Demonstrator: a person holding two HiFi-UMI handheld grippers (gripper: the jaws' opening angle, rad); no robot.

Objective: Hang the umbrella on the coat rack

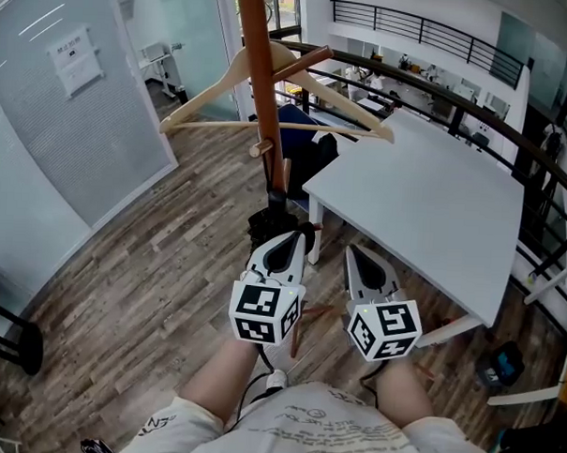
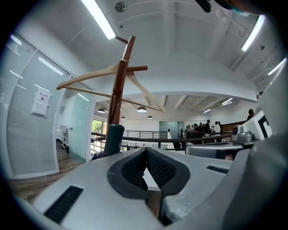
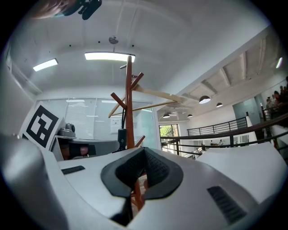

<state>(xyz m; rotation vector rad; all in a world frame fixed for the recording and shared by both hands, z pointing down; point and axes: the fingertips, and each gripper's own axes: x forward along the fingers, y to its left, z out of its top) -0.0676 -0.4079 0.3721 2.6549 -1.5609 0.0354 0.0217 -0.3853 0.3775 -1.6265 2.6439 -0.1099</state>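
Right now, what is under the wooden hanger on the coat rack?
A dark umbrella by the pole, below the hanger. The left gripper covers its lower end.

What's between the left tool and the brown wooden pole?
A black folded umbrella, beside the brown wooden pole, just ahead of the left tool, in the head view.

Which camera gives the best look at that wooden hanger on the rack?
The head view: it shows the hanger from above, both arms and crossbar. The left gripper view sees it from below, the pole crossing it. The right gripper view catches only part of it behind the pole.
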